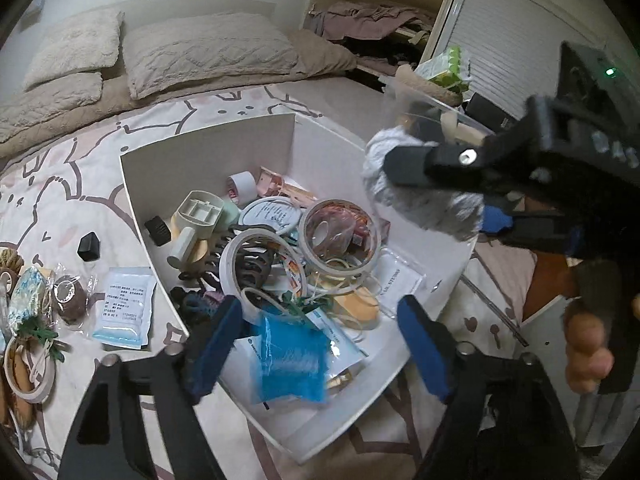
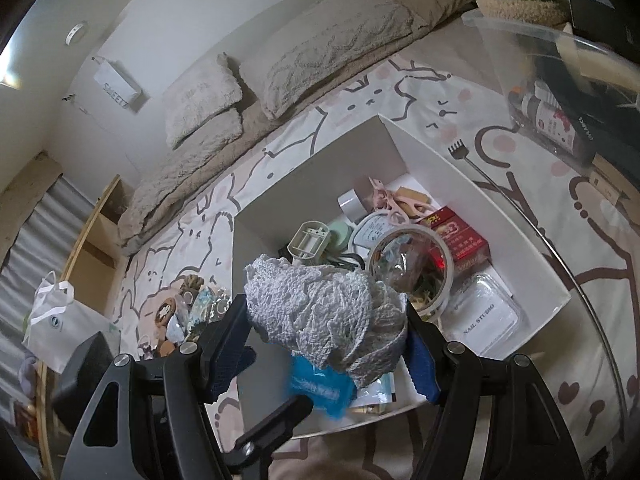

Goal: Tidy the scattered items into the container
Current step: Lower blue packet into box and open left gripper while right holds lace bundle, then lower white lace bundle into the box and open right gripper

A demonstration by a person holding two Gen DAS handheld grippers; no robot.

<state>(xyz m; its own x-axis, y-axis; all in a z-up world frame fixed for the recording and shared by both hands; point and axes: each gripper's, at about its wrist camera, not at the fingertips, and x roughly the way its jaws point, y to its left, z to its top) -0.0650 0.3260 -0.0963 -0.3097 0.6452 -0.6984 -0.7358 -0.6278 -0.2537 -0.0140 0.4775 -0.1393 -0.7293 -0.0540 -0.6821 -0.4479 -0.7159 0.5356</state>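
Right gripper [image 2: 326,344] clamped on grey crochet cloth [image 2: 324,316] above white box [image 1: 208,136], left gripper [image 1: 316,344] spread empty; risked cloth snagging on pads at release.

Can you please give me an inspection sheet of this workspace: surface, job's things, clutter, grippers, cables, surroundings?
Surface: bed cover with cartoon print.
Job's things: white box, already holding tape rolls; blue packet at its near edge; sachets and other small items lie outside on the cover.
Clutter: clear tub with bottles beside the box.
Grippers: left gripper open above the box; right gripper shut on grey knitted cloth.
Cables: nothing seen.
Surroundings: pillows, open shelf with clothes.
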